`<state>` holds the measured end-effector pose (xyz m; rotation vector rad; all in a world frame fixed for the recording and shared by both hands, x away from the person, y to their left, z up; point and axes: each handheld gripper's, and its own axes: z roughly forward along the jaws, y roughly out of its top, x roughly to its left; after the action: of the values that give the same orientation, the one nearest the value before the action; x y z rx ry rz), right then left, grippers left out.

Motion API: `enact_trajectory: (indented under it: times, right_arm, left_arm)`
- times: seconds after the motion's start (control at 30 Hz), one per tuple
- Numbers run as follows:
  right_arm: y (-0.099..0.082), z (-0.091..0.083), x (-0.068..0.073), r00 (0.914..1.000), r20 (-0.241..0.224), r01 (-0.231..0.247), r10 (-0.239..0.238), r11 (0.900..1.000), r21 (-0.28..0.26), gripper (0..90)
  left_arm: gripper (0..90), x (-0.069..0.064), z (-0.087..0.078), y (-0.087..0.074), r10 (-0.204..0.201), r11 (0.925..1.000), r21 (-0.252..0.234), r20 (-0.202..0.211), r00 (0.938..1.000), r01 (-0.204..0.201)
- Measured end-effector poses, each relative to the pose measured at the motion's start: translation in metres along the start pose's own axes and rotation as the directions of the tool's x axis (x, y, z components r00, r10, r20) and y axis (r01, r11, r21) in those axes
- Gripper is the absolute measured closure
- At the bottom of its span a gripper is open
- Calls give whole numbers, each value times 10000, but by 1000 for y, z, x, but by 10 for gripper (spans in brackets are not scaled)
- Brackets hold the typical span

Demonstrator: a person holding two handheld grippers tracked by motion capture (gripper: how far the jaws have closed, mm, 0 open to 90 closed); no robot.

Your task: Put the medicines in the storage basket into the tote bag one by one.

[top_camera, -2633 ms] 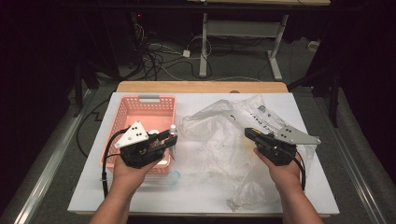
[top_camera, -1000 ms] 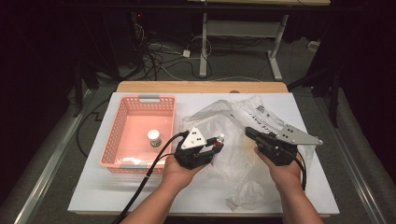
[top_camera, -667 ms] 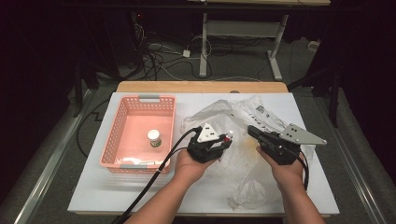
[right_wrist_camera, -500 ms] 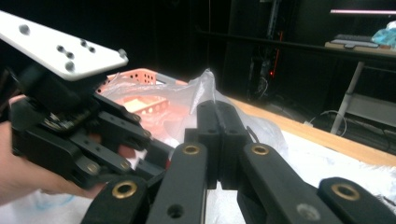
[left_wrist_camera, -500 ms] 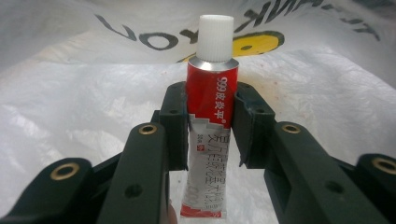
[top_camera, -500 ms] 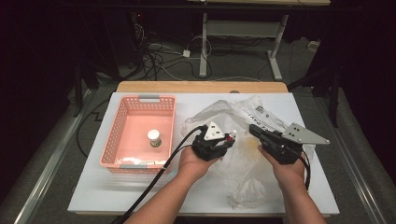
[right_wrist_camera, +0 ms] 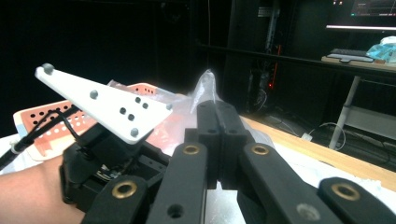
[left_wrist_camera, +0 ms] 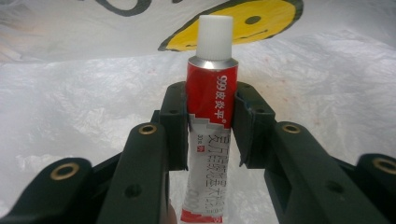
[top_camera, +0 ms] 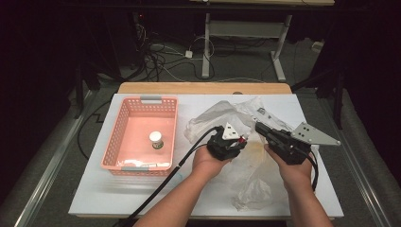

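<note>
The tube (left_wrist_camera: 208, 116) points its white cap toward 12 o'clock, its long axis along the left tongs (left_wrist_camera: 208, 125), which clamp its middle above the plastic bag (top_camera: 246, 175). The right tongs (right_wrist_camera: 219, 135) pinch the bag.

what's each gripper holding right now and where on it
The left gripper clamps a red and white tube around its upper body, just under the white cap. The right gripper pinches a fold of the clear plastic bag.

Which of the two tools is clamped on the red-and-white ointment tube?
The left tool: its jaws press the red-and-white ointment tube. The right tool is pinching the clear plastic bag instead.
</note>
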<state>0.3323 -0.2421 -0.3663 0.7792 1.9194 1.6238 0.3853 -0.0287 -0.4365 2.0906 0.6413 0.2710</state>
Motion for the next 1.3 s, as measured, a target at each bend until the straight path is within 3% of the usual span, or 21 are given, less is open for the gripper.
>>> enact_trajectory:
  times: [0.27,0.53,0.67,0.8,0.87,0.93,1.0,1.23,1.3]
  right_arm:
    - [2,-1,-2,10000,39,-61,61,9999,-144,900]
    - [2,-2,-3,9999,53,-93,94,9998,-201,900]
    - [0,-1,-5,9999,62,-147,148,9998,-159,900]
    - [-1,-1,-7,9998,70,-174,175,9997,-151,900]
    - [-1,-1,-7,9998,84,-160,161,9998,-135,900]
    - [-1,-2,-8,9999,102,-122,123,9999,-113,900]
    - [-1,-2,-9,9998,131,-149,151,9998,-129,900]
    - [-3,-2,-11,9995,209,-241,241,9997,-11,900]
    - [-4,-1,-11,9996,201,-174,174,9998,11,900]
  left_arm:
    - [664,0,18,3,-7,9999,128,-44,10000,7]
    - [664,3,40,7,-344,9988,366,118,9993,339]
    - [663,2,47,7,-288,9988,409,57,9996,286]
    - [627,3,50,6,-514,9974,511,211,9985,503]
    - [557,1,49,5,-626,9965,567,301,9976,608]
    - [537,-2,47,3,-470,9979,448,262,9986,458]
    - [496,-6,43,1,-688,9972,330,422,9967,675]
    - [445,-20,24,-10,-518,9986,91,716,9961,513]
    - [444,-23,17,-13,-688,9976,-30,867,9939,693]
